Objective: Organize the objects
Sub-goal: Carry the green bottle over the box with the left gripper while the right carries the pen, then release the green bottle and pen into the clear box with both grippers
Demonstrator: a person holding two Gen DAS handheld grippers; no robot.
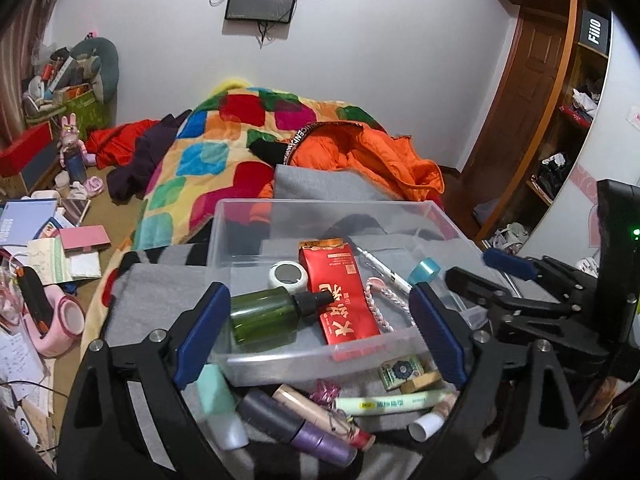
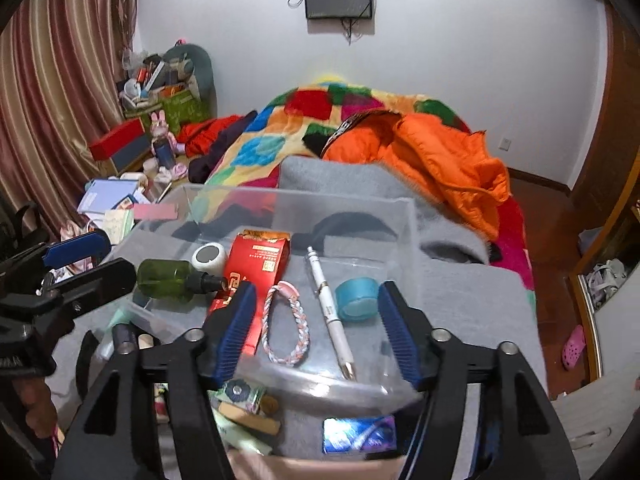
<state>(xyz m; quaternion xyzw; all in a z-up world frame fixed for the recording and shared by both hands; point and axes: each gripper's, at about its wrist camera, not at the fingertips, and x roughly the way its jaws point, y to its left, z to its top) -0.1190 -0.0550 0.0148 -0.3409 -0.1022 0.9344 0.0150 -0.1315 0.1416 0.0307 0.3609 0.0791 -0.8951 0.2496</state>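
A clear plastic bin sits on a grey cloth on the bed. Inside lie a green bottle, a red packet, a white round case, a braided bracelet, a white pen and a blue tape roll. My left gripper is open and empty above the bin's near edge. My right gripper is open and empty over the bracelet and pen.
Loose cosmetics lie on the cloth before the bin: purple tubes, a pale green tube, a mint bottle, a small patterned box. A shiny blue packet lies near. An orange jacket lies behind; clutter covers the left.
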